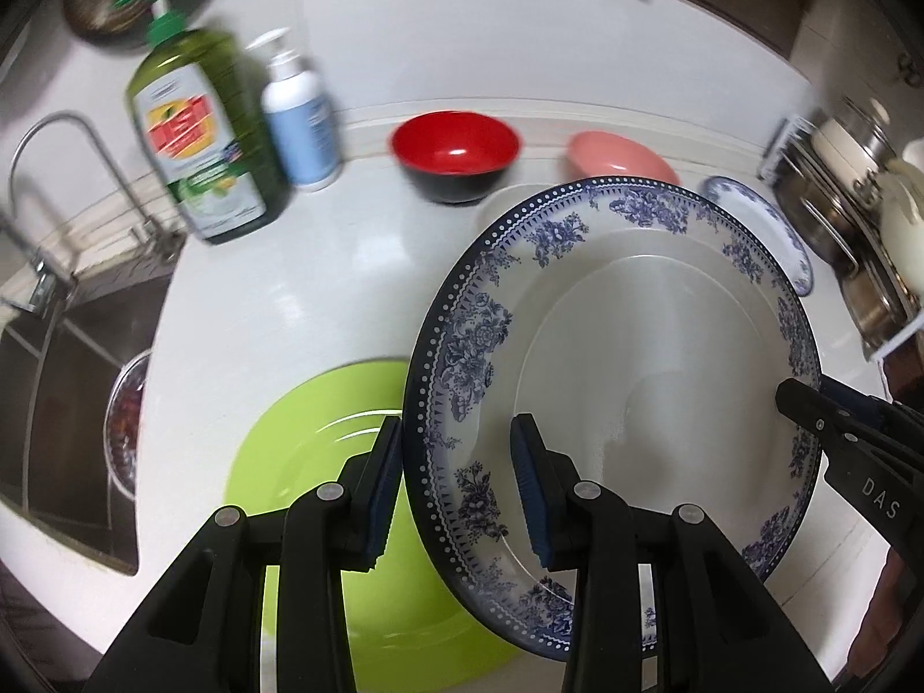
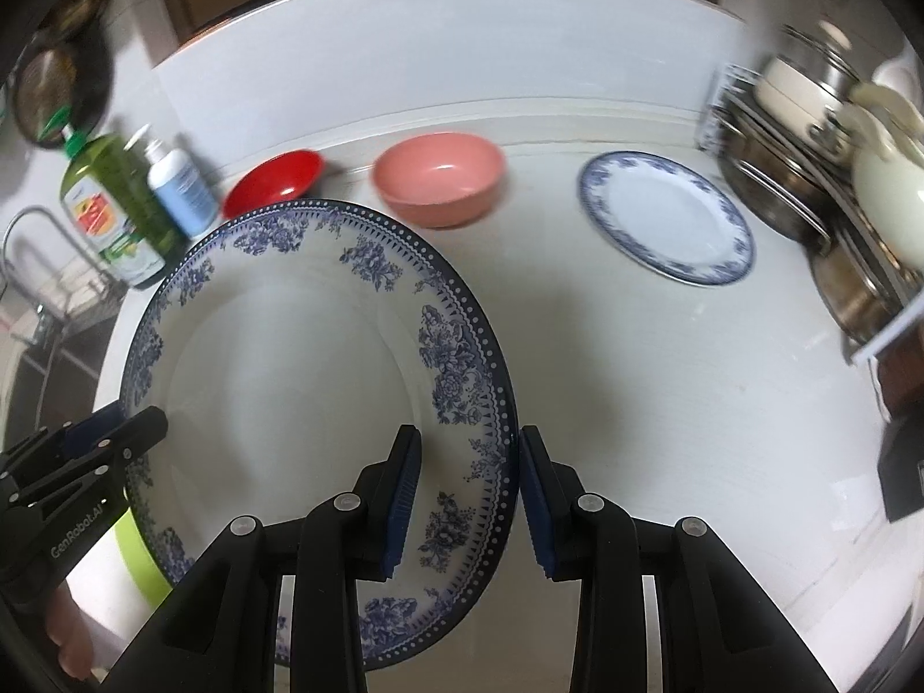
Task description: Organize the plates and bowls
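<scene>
while both tongs (image 1: 456,496) (image 2: 468,496) clamp its rims, the plate (image 1: 635,346) tilts between.

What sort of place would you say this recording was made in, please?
Most likely a home kitchen: a white counter beside a steel sink with a faucet, a dish soap bottle, and pots on a rack.

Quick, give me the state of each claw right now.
Left claw: closed on the left rim of the large blue floral plate.
Right claw: closed on the same plate's right rim.
</scene>
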The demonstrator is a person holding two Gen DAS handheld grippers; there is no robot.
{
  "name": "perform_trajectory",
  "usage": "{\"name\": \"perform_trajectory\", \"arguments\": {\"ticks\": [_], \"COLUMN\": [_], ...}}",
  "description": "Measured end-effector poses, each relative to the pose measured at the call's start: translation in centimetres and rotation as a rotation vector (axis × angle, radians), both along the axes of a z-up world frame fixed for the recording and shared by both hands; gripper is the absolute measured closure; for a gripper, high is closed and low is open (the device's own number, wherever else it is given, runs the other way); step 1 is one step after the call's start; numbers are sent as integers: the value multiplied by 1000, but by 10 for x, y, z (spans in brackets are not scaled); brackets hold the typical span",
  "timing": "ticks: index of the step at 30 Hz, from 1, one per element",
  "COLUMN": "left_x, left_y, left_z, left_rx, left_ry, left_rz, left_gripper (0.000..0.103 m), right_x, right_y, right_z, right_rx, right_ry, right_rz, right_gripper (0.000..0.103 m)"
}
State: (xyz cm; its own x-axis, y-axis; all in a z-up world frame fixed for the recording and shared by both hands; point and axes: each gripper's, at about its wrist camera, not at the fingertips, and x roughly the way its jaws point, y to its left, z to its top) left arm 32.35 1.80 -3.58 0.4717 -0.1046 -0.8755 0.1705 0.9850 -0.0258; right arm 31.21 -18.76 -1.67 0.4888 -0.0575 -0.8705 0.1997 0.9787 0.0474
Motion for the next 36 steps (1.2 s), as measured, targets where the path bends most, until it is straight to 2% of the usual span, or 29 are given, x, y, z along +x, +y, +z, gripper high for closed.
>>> {"name": "perform_trajectory", "arguments": {"ticks": [10,18,36], "left_x": [-9,-17,-15], "left_y": [66,103,133], "left_z": [-4,-15,-64], "left_rx": [-1,-2,8], "left_ry": [18,58,204], "left_rz": [125,197,258], "left_gripper": [66,66,66], "right_x": [21,30,35], "right_y": [60,103,146], "right_z": [-2,-10,-61], "right_rx": [-5,-13,-2], "right_ry": [16,44,183], "right_rz": [130,218,283], "right_gripper": [68,68,67]}}
